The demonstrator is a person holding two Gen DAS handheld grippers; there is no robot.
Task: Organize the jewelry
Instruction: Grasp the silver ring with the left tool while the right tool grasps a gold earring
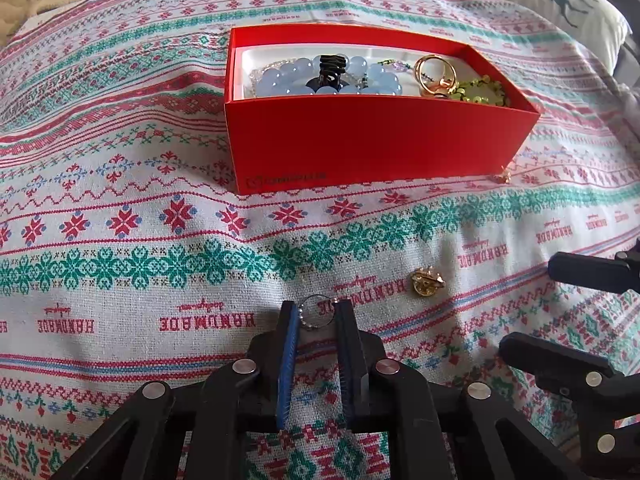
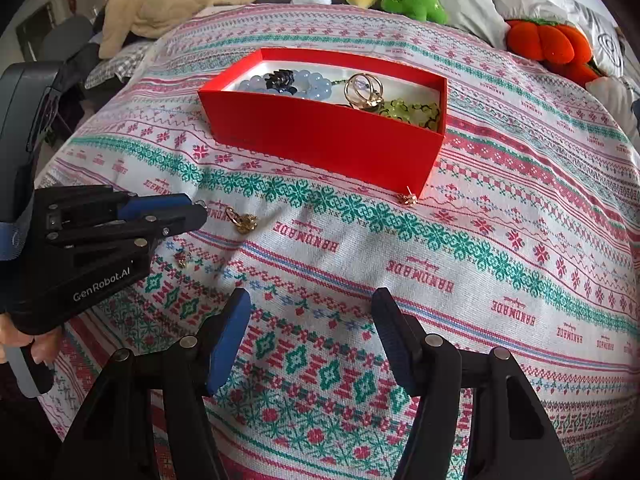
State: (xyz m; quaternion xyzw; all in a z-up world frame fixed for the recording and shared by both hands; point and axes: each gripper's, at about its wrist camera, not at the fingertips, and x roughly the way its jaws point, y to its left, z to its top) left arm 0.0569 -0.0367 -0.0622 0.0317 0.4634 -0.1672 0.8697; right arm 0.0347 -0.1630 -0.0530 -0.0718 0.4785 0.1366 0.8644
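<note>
- A patterned cloth (image 1: 120, 160) covers the surface.
- A red box (image 1: 376, 136) sits at twelve o'clock from both grippers, holding a blue bead bracelet (image 1: 320, 76), gold rings (image 1: 434, 74) and green beads (image 1: 480, 92).
- The right gripper (image 2: 310, 328) hangs open over bare cloth, nothing between its fingers.
- The left gripper (image 1: 318, 316) is narrowed on a thin silver ring (image 1: 318, 314) lying on the cloth.
- A gold earring (image 1: 427, 280) lies at two o'clock from the left gripper.
- A small gold stud (image 2: 408, 199) rests against the box's near right corner.

Soft, even daylight here, nothing harsh, only faint shadows. Heavy fisheye bend toward the edges, dark vignette in the right wrist view's corners. Centre's sharp, the far top edge goes a bit mushy.
</note>
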